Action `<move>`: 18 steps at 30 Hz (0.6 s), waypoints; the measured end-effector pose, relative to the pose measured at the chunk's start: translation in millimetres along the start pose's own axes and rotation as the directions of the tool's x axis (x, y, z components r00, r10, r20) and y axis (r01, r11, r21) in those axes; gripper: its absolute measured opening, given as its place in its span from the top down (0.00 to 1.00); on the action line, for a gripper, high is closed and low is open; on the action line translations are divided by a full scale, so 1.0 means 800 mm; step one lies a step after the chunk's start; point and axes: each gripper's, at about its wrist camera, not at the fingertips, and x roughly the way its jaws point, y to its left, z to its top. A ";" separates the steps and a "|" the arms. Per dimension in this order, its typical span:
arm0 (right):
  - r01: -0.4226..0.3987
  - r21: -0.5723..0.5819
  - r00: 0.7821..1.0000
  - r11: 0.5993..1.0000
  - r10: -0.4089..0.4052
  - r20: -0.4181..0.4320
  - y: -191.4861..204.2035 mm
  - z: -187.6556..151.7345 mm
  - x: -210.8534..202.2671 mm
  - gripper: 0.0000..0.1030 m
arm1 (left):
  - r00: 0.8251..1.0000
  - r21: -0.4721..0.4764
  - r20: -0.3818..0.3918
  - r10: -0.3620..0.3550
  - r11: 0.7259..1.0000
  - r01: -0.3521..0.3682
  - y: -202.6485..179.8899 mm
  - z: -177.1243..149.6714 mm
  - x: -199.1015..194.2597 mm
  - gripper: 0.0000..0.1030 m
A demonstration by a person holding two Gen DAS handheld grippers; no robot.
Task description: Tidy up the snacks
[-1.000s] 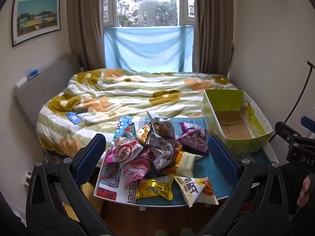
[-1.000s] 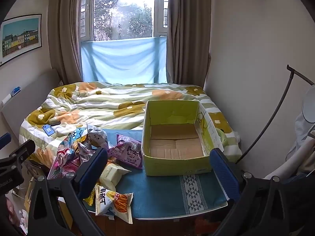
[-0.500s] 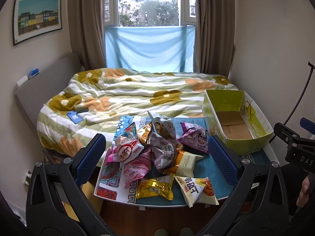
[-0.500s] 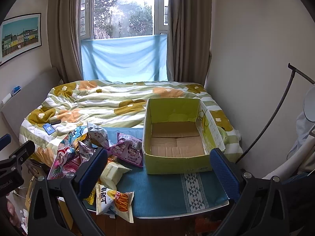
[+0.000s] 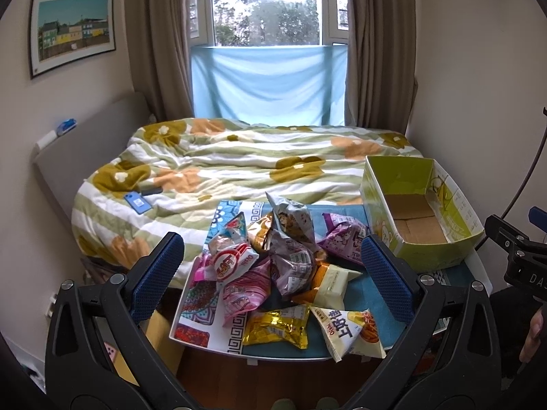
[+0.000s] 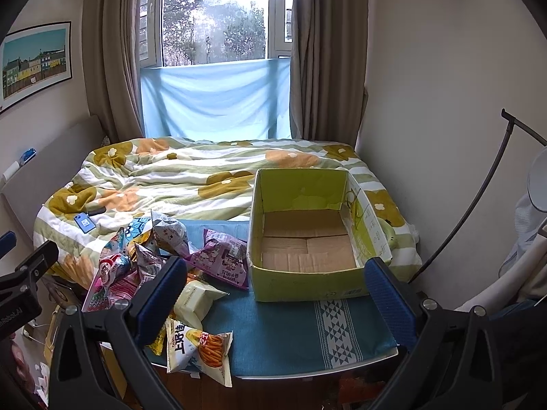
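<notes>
**Snack packets heaped beside an empty box; both grippers spread and unloaded**

Snack packets [image 5: 280, 266] lie in a loose pile on the small table [image 6: 294, 341], which is covered by a teal cloth and stands against the foot of the bed [image 5: 239, 160]. The green cardboard box [image 6: 307, 239] sits on the same table to the right of the pile, open at the top, with only bare cardboard showing on its floor. A purple packet [image 6: 222, 259] lies just beside the box's left wall. A white packet with orange sticks printed on it [image 6: 198, 348] rests at the table's near edge, left of the box, partly overhanging. A gold packet [image 5: 277, 328] lies next to it, further from the box.

Left gripper [image 5: 273, 273]: jaws spread wide, nothing between them, held above and short of the pile. Right gripper [image 6: 277, 294]: jaws likewise spread wide, nothing held, positioned in front of the box.

A blue phone [image 5: 137, 202] lies on the bed's quilt, well left of the box.
</notes>
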 end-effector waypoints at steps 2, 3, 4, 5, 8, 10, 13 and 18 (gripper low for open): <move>-0.003 0.001 1.000 1.000 0.003 -0.001 0.000 0.000 0.000 0.00 | 1.000 0.002 0.000 -0.002 1.000 0.002 0.000 0.000 0.000 0.01; -0.003 0.001 1.000 1.000 0.003 -0.001 0.001 0.001 -0.001 0.00 | 1.000 0.003 0.001 0.000 1.000 0.000 0.000 0.000 0.000 0.01; -0.004 0.001 1.000 1.000 0.004 -0.001 0.002 0.000 -0.001 0.00 | 1.000 0.004 0.001 0.000 1.000 0.000 0.000 0.000 0.000 0.01; -0.004 0.002 1.000 1.000 0.004 -0.001 0.001 0.001 -0.001 0.00 | 1.000 0.004 0.001 0.002 1.000 -0.002 0.000 0.000 0.000 0.01; -0.004 0.001 1.000 1.000 0.004 0.001 0.001 0.001 -0.002 0.00 | 1.000 -0.006 0.005 0.004 1.000 -0.004 0.002 -0.002 -0.001 0.01; -0.004 0.002 1.000 1.000 0.004 0.004 0.003 0.002 -0.004 0.00 | 1.000 -0.005 0.007 0.010 1.000 -0.010 0.002 -0.003 -0.002 0.00; -0.011 0.002 1.000 1.000 0.011 0.006 0.000 0.004 -0.004 0.00 | 1.000 0.002 0.010 0.020 1.000 -0.020 0.000 -0.003 -0.002 0.01; -0.018 0.000 1.000 1.000 0.018 0.010 -0.001 0.004 -0.004 0.00 | 1.000 -0.010 0.018 0.004 1.000 -0.004 0.001 -0.003 -0.006 0.01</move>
